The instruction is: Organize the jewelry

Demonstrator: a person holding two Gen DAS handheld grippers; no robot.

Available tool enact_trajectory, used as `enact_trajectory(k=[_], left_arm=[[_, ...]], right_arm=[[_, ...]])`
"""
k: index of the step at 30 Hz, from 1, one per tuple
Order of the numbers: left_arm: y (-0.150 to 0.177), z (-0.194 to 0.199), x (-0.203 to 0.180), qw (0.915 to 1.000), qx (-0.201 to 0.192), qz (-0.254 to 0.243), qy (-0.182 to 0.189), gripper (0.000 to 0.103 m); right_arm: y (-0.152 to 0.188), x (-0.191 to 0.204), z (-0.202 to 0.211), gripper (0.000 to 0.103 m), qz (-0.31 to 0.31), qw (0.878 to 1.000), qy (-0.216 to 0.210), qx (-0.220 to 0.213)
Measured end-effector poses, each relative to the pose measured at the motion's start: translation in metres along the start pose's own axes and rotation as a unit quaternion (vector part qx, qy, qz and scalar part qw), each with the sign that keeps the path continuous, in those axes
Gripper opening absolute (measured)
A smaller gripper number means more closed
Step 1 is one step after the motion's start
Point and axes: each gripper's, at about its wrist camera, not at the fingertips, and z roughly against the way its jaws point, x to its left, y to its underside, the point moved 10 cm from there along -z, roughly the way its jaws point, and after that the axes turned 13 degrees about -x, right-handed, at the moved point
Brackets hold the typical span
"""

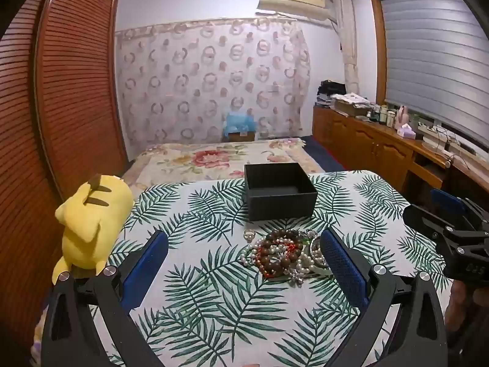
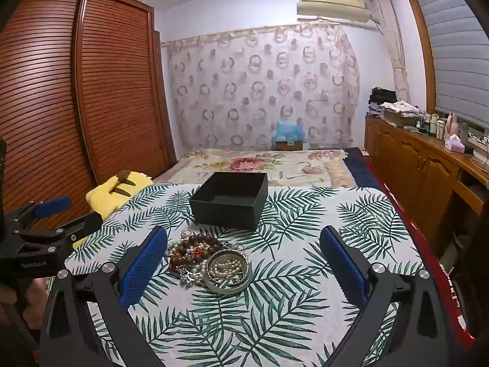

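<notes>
A heap of jewelry (image 1: 284, 252) lies on the leaf-print tablecloth (image 1: 214, 290): brown wooden beads, pearl strands, red beads and a silver bangle (image 2: 227, 270). A small ring (image 1: 249, 235) sits at the heap's far left. Behind it stands an open black box (image 1: 279, 191), seemingly with nothing inside, also the black box (image 2: 230, 200) in the right wrist view. My left gripper (image 1: 244, 263) is open above the table, the heap lying between its blue pads but nearer the right one. My right gripper (image 2: 244, 263) is open too, with the jewelry heap (image 2: 207, 260) by its left pad.
A yellow plush toy (image 1: 88, 220) lies at the table's left edge. A bed with a floral cover (image 1: 220, 159) stretches behind the table. A wooden wardrobe (image 1: 61, 91) stands left, a wooden sideboard (image 1: 382, 143) with clutter right.
</notes>
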Motion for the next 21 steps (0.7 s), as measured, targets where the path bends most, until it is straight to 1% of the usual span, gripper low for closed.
enact_trajectory(k=[15,21], left_arm=[[-0.0011,0.0006,-0.0002,1.0,-0.004,0.0,0.0,0.096],[-0.0067,0.002,0.0005,1.0,-0.006,0.0,-0.001,0.096]], right_arm=[[0.0002,0.0002,0.0001,0.1,0.001,1.0,0.0,0.001],[-0.0003,0.0007,0.0003,0.1,0.0,1.0,0.001,0.0]])
